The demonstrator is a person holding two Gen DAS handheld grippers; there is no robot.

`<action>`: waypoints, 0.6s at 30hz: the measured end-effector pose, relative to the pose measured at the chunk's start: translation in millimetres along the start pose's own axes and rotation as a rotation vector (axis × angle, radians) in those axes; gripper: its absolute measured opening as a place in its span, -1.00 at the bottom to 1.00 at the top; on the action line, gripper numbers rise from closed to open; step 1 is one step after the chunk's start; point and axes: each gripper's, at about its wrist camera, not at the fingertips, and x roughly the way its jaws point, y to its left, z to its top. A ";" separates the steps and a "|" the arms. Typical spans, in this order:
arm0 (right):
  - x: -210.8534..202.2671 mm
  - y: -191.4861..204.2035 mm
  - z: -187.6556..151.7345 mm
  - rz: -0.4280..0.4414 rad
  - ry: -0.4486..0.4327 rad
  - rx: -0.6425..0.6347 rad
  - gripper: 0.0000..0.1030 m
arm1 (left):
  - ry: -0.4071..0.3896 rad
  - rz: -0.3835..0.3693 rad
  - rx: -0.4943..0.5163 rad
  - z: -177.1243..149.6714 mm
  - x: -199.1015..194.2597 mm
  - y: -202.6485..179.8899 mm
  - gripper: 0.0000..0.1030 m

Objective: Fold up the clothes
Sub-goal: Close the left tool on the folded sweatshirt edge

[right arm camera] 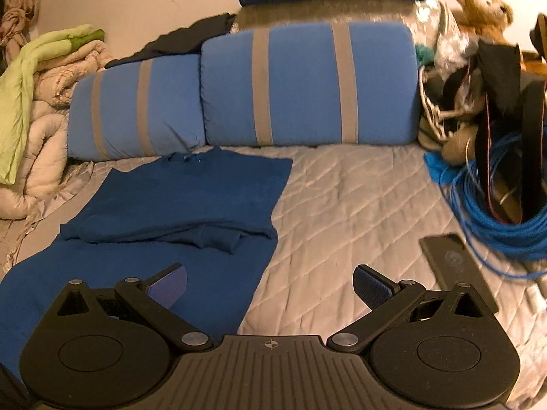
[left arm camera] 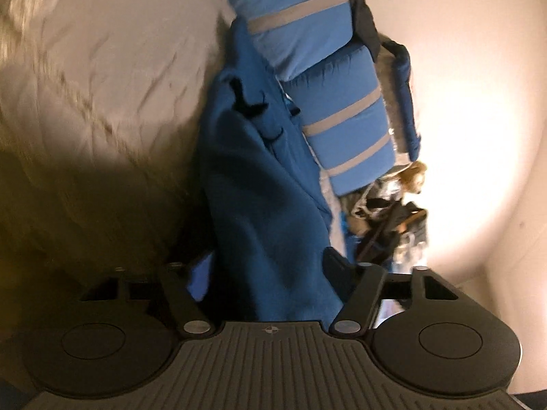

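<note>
A grey quilted bedspread (right arm camera: 359,205) covers the bed, with two blue striped pillows (right arm camera: 307,85) against a pale wall. Coiled blue cable (right arm camera: 495,218), a teddy bear (right arm camera: 478,7) and a dark phone (right arm camera: 454,266) crowd the right. The blue garment (right arm camera: 191,198) lies partly folded; the left gripper (left arm camera: 270,266) appears clamped on its blurred cloth. The right gripper (right arm camera: 270,287) hovers spread wide.

Both units identical: left hand-held gripper (left arm camera: 270,273) and right hand-held gripper (right arm camera: 270,288) have matte black ribbed bodies, two round discs, silver pivot screws on black linkage arms, small crosshair mark centre. Right fingers (right arm camera: 371,290) carry blue textured pads.
</note>
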 end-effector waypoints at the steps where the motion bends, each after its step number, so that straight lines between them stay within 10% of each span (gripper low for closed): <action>1: 0.7 -0.4 -1.5 0.001 0.003 0.003 1.00 | 0.005 -0.031 -0.039 -0.6 2.4 7.4 -0.05; 7: 1.2 -3.8 -10.4 0.001 0.018 0.015 1.00 | -0.025 0.009 0.006 -2.5 -6.8 -9.4 -0.82; 18: 1.0 -15.8 -27.5 0.023 0.040 0.049 0.99 | -0.084 0.098 0.108 -5.9 -25.6 -44.6 -0.90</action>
